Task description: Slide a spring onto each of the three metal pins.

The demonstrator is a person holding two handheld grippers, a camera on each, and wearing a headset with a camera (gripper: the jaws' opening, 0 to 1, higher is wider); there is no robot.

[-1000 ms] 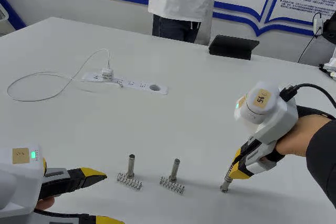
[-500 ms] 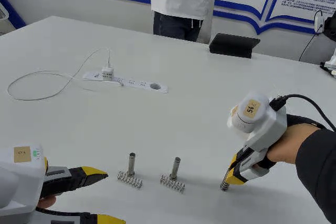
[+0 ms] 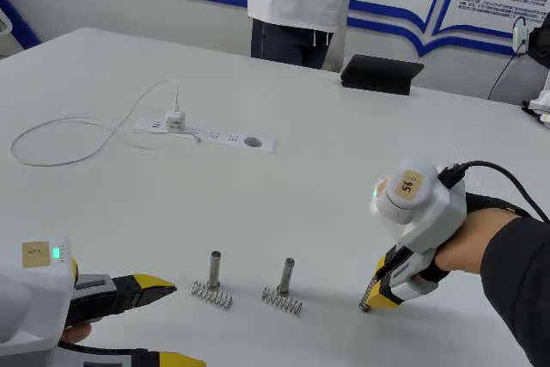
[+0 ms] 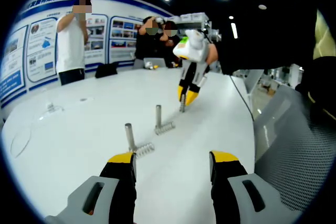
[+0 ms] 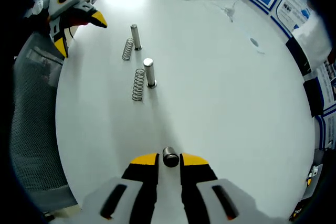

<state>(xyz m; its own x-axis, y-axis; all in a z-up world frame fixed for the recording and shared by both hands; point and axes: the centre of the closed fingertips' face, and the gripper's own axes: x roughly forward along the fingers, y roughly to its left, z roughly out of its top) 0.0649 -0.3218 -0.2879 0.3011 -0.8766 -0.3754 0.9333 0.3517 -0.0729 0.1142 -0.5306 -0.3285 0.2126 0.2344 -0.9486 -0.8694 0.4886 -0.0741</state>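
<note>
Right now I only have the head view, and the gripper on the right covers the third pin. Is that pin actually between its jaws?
Observer: Yes. In the right gripper view, the round top of the third pin sits between the yellow jaw tips of the right gripper, which press in close on both sides of it.
Operator: And the left gripper? The bottom edge cuts it off for me.
Observer: The left gripper view shows the left gripper with its jaws wide apart and nothing between them. It points toward the nearest pin and the loose spring lying at that pin's base.
</note>
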